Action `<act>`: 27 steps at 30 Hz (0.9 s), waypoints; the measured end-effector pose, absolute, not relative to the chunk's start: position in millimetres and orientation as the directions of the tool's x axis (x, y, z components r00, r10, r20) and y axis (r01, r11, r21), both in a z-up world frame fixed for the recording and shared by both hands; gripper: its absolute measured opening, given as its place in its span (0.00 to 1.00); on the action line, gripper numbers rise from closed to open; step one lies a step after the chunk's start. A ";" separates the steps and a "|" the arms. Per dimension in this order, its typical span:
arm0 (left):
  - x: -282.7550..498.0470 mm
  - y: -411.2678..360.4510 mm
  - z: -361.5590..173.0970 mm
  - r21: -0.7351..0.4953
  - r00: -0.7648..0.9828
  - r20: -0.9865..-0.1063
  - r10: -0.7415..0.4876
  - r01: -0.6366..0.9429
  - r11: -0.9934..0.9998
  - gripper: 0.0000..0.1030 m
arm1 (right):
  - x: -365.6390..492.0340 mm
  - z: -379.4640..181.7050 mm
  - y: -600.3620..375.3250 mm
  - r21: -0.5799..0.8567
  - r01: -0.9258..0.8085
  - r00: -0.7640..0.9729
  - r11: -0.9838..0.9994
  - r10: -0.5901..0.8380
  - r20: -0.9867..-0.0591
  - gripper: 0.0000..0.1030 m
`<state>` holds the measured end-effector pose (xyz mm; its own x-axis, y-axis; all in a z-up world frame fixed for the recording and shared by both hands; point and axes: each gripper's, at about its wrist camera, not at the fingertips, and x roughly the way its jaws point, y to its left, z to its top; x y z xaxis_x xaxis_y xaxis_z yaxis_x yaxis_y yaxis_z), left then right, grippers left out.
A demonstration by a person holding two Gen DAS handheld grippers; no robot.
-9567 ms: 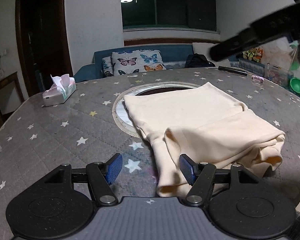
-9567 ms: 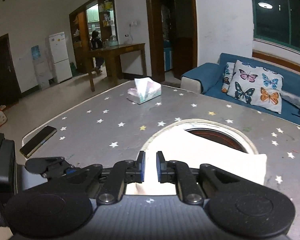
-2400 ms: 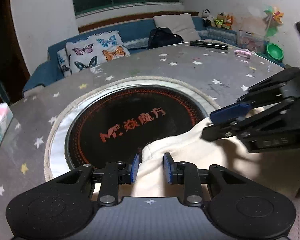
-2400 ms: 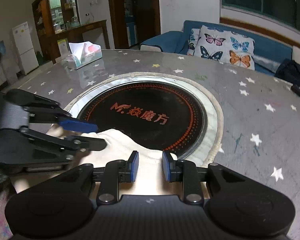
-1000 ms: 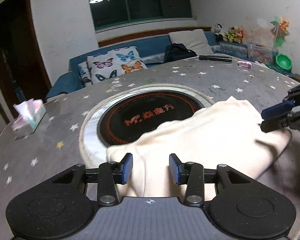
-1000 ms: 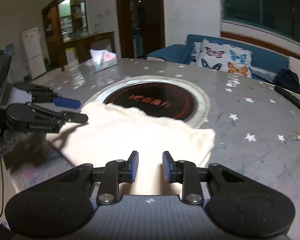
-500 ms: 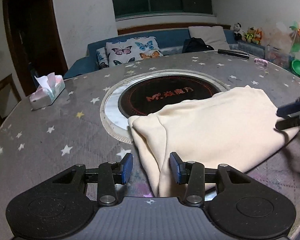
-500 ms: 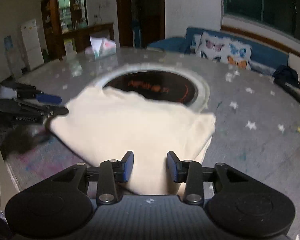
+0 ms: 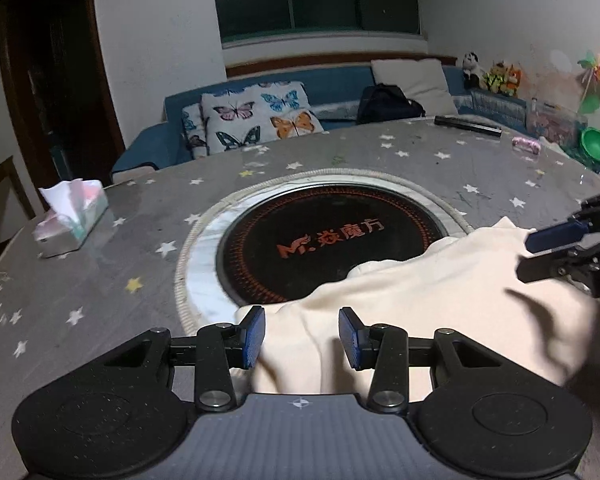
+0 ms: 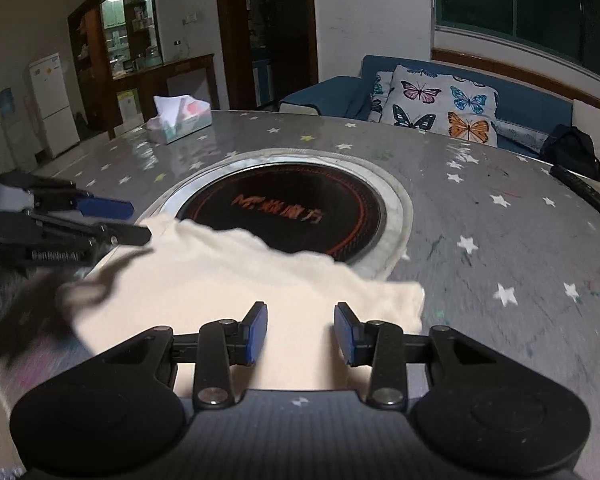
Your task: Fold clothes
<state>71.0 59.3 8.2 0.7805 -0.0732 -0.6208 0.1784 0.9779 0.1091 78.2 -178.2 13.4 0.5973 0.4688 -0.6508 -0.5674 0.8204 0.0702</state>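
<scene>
The grey star-printed round table (image 9: 100, 280) carries the cream folded cloth garment (image 9: 440, 292), lying beneath and ahead of both my jaws. My left gripper (image 9: 302, 338) and right gripper (image 10: 300, 334) stand apart, gripping nothing. Risk: a one-layer pinch would likely drag the fold open; the loose edge may snag the black inset hotplate (image 10: 280, 208) beyond.
</scene>
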 end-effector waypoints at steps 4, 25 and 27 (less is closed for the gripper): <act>96.1 53.5 2.2 0.112 0.764 -0.642 -0.066 0.179 0.977 0.43 | 101.1 7.6 -168.5 0.071 -0.560 0.597 0.825 0.461 -0.656 0.35; 98.4 75.7 1.3 0.094 0.757 -0.653 -0.023 0.111 0.989 0.70 | 60.8 21.9 -123.7 -0.012 -0.674 0.567 0.739 0.507 -0.649 0.38; 93.8 82.0 4.1 0.093 0.763 -0.646 -0.013 0.095 0.991 0.80 | 50.5 22.3 -111.5 -0.026 -0.707 0.546 0.707 0.523 -0.655 0.43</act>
<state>93.8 82.0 4.1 0.7633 -0.0128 -0.6459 0.0950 0.9912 0.0927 50.5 -111.5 22.2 0.5461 0.5225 -0.6548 -0.7069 0.7068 -0.0255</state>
